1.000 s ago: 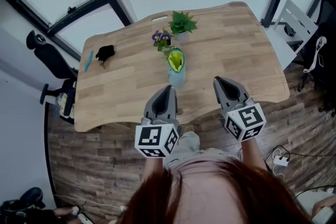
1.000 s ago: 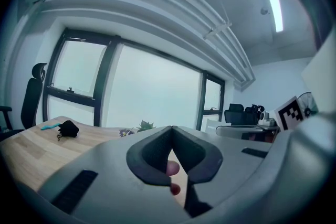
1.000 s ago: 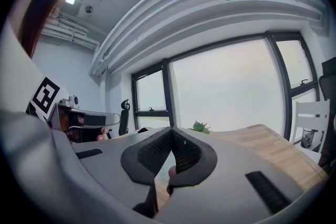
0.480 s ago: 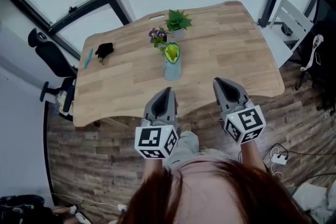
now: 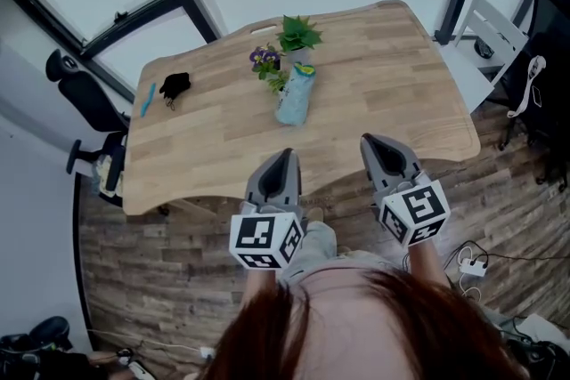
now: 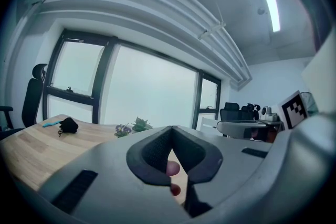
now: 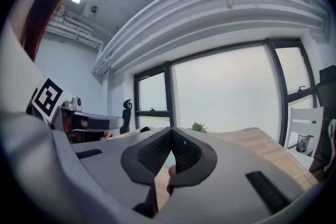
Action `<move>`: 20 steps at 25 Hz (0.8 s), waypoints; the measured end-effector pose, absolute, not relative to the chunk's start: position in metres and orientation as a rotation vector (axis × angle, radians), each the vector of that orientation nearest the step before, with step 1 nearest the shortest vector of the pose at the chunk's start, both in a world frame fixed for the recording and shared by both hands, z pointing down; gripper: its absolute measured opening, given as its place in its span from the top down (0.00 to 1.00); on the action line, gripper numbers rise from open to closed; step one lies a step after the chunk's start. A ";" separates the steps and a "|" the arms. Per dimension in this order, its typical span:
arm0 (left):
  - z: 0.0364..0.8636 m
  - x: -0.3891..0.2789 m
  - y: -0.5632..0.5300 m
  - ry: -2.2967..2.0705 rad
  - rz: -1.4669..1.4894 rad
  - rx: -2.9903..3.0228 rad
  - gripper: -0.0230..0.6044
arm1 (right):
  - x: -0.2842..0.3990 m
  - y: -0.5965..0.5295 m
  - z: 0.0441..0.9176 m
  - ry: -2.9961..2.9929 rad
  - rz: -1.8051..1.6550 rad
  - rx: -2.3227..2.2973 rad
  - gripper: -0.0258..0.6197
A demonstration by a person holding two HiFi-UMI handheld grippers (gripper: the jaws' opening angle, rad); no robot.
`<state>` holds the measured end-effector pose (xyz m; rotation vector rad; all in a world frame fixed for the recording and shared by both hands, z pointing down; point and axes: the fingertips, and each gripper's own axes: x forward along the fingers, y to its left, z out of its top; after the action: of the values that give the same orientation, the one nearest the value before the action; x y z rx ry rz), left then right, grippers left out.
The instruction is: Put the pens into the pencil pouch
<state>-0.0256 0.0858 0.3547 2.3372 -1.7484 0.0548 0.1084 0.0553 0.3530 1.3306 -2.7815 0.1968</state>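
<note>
On a pale wooden worktop [image 5: 392, 76], a light blue pencil pouch [image 5: 295, 99] lies on its side near the middle of the far edge. It sits just beside a purple-flowered pot plant [image 5: 266, 61] and a green pot plant [image 5: 298, 35]. Something greenish shows at the pouch's far end; whether its mouth is open cannot be made out. Near the far left corner, a thin blue pen-like stick [image 5: 148, 100] lies beside a small black object [image 5: 177, 87], well apart from the pouch. The left tool [image 5: 287, 157] and right tool [image 5: 370, 142] hover off the near edge, each with jaws pressed together on nothing. If the stick is a pen, it lies outside the pouch. Fetching it well would likely mean spreading one tool's jaws and pinching across its middle, while the other tool steadies the pouch's mouth.
</note>
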 end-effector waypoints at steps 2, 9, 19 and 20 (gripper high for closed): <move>0.355 -0.024 0.084 -1.738 0.061 2.346 0.96 | 0.108 0.054 0.354 -2.778 0.200 1.335 0.96; 0.355 -0.020 0.076 -1.702 0.068 2.371 0.96 | 0.111 0.051 0.357 -2.763 0.212 1.351 0.96; 0.355 -0.013 0.070 -1.681 0.079 2.395 0.96 | 0.111 0.047 0.356 -2.768 0.200 1.350 0.96; 0.355 -0.013 0.070 -1.679 0.079 2.394 0.96 | 0.110 0.046 0.356 -2.770 0.199 1.350 0.96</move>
<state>-0.0134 0.0701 0.3550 2.3938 -1.6793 0.0789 0.1102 0.0464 0.3562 1.3497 -2.7695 0.1991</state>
